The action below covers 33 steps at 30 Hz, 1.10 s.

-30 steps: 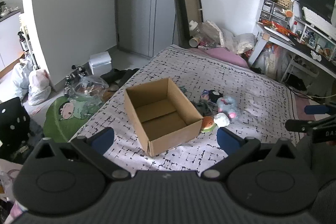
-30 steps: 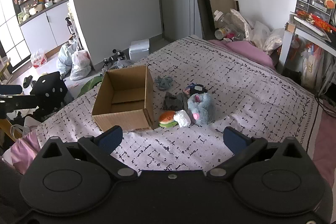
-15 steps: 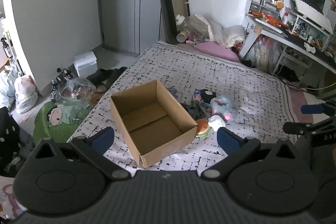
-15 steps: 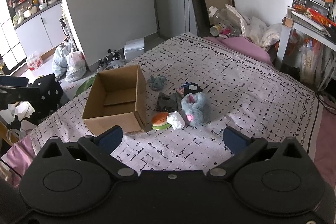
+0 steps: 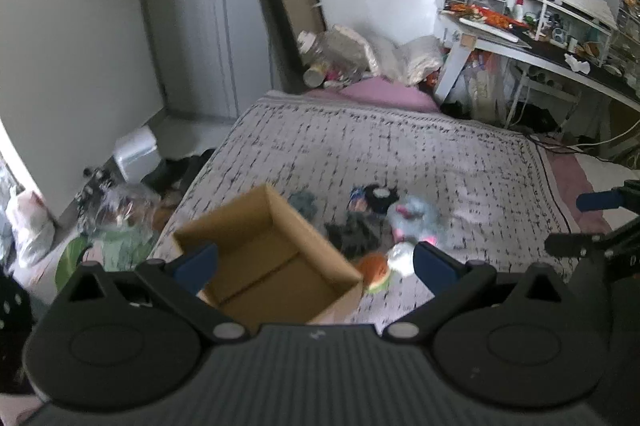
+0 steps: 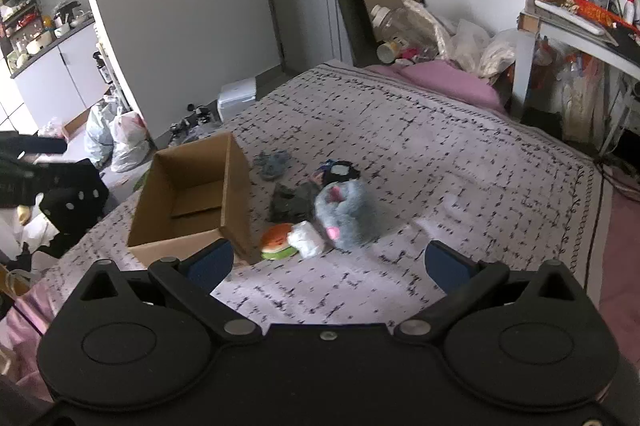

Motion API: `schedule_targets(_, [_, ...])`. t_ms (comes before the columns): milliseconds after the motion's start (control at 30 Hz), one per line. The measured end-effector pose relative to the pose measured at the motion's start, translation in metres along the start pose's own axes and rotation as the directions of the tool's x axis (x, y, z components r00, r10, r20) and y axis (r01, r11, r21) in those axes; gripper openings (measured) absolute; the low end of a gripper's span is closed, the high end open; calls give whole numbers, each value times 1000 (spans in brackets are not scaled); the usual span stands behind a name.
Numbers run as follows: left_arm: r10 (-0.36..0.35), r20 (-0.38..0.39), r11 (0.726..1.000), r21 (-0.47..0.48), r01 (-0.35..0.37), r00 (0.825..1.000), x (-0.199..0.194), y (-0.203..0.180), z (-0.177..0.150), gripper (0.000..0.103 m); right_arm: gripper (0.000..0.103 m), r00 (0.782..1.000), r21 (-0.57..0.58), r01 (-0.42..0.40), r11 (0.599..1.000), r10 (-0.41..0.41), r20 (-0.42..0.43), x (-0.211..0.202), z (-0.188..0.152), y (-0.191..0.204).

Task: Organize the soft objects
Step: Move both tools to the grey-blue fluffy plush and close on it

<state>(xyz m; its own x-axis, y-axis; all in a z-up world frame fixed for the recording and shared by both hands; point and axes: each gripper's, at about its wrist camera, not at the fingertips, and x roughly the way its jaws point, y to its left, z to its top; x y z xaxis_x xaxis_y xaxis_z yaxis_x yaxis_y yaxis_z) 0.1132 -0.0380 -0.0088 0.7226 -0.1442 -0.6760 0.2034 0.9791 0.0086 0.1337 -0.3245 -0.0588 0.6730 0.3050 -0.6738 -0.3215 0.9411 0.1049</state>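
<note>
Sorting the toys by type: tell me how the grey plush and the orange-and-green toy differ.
The grey plush is the bigger and bulkier of the two, fluffy, with pink patches; the orange-and-green toy is small, flat and rounded, with an orange top over a green rim. The plush lies farther from the cardboard box; the toy lies close by the box's near corner. Both rest on the bedspread, outside the box.

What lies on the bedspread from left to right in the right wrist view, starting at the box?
Cardboard box → orange and green round plush → small white plush → grey furry plush.
</note>
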Motion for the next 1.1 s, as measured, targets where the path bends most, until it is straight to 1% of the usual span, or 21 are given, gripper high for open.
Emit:
schedule_targets(67, [-9, 3, 1000, -4, 9, 1000, 9, -4, 7, 103, 99, 1000, 1, 0, 1000, 0, 4, 3, 1, -4])
schedule_targets(267, [-32, -8, 999, -31, 32, 999, 36, -15, 18, 103, 99, 1000, 43, -15, 999, 15, 0, 11, 2, -19])
schedule_targets(367, [-23, -25, 999, -49, 22, 999, 50, -20, 21, 103, 99, 1000, 70, 20, 997, -20, 3, 17, 4, -29])
schedule_targets(433, [-27, -36, 998, -52, 25, 999, 60, -25, 22, 103, 98, 1000, 96, 20, 995, -21, 2, 22, 4, -37])
schedule_targets(533, [-31, -39, 998, -57, 29, 999, 71, -31, 24, 103, 94, 1000, 131, 13, 991, -12, -13, 31, 2, -47])
schedule_targets(600, [-47, -40, 997, -60, 44, 998, 79, -35, 24, 103, 91, 1000, 136, 21, 991, -18, -17, 36, 1, -51])
schedule_targets(767, [-48, -62, 997, -63, 44, 997, 101, -46, 21, 103, 87, 999, 170, -4, 985, 10, -32, 48, -4, -62])
schedule_targets(833, [-56, -67, 996, -71, 51, 996, 111, -50, 22, 102, 83, 999, 191, -10, 982, 18, -37, 55, -6, -68])
schedule_targets(900, [-61, -71, 995, -82, 55, 996, 120, -54, 21, 101, 76, 999, 205, -15, 979, 25, -45, 61, -8, -72])
schedule_targets(1033, [-97, -87, 991, -104, 88, 991, 138, -62, 21, 100, 72, 998, 220, -32, 975, 43, -46, 71, -9, -77])
schedule_targets(1100, [-97, -90, 991, -100, 88, 991, 147, -67, 20, 98, 67, 997, 233, -37, 972, 51, -54, 78, -9, -79])
